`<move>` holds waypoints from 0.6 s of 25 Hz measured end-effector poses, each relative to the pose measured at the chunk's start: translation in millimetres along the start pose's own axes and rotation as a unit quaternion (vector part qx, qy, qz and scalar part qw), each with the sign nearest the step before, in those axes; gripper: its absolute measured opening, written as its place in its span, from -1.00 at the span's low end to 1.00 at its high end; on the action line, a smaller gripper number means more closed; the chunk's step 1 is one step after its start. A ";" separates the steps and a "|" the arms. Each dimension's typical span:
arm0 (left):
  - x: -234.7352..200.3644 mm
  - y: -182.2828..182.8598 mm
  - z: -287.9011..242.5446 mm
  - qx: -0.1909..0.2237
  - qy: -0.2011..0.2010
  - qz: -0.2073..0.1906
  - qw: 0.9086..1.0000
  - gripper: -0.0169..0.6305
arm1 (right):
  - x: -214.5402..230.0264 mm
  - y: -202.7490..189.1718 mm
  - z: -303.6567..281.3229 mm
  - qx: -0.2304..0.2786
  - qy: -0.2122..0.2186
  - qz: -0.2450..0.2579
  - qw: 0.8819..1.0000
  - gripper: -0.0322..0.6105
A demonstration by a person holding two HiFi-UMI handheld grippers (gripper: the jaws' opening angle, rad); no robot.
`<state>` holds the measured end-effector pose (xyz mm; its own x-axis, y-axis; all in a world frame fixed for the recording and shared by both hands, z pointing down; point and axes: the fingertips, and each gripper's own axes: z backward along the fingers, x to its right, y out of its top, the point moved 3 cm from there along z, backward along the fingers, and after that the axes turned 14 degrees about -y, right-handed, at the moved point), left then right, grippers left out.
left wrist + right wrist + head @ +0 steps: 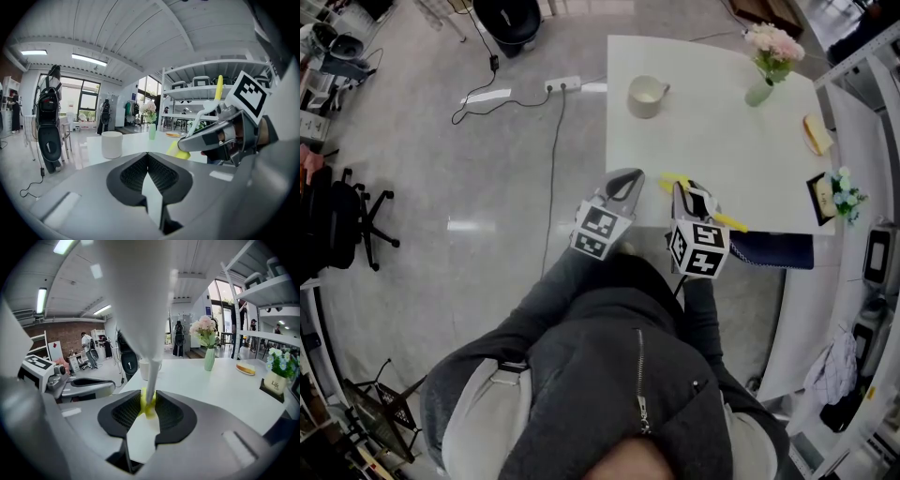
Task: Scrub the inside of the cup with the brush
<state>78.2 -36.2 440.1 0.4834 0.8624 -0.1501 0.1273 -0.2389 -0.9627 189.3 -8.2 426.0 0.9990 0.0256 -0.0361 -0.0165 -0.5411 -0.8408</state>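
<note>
Two grippers are held at the near edge of the table [722, 150], so nothing is being scrubbed yet. The right gripper [149, 397] is clamped on the brush [147, 408] by its yellow end, with the pale stem sticking up past the jaws. The left gripper [147, 157] is pinched fully closed with nothing between its jaws, at the table's near left corner.

So the step in hand looks like the approach: the brush is gripped, the cup [645, 96] isn't steadied. It's stood upright, mouth up, close to the table's far left edge and well apart from both tools.

For the next move the left jaws probably need to be spread first so the cup can be held, then the brush gets carried across and dipped in.

Plenty of bare tabletop is left in between. Care is needed at that left edge, since the cup could be nudged off. The flower vase [761, 86] at the table's far right is well out of the way.
</note>
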 end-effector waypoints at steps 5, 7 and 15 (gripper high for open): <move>2.4 -0.8 -5.4 -0.003 -0.004 -0.005 1.000 -0.92 | 2.9 4.1 0.3 0.005 0.001 -0.002 1.000 -0.58; 2.5 -2.0 -5.9 -0.003 -0.003 -0.001 1.000 -0.92 | 4.1 7.5 1.1 0.010 0.001 -0.004 1.000 -0.58; 5.0 -4.0 -6.8 -0.002 -0.006 0.013 1.000 -0.92 | 5.7 16.2 4.9 0.024 0.003 -0.028 0.999 -0.58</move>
<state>86.0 -34.0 444.8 0.4768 0.8608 -0.1783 0.1180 -0.2637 -0.9574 194.6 -12.8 409.5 0.9987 0.0490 0.0142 0.0368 -0.4988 -0.8659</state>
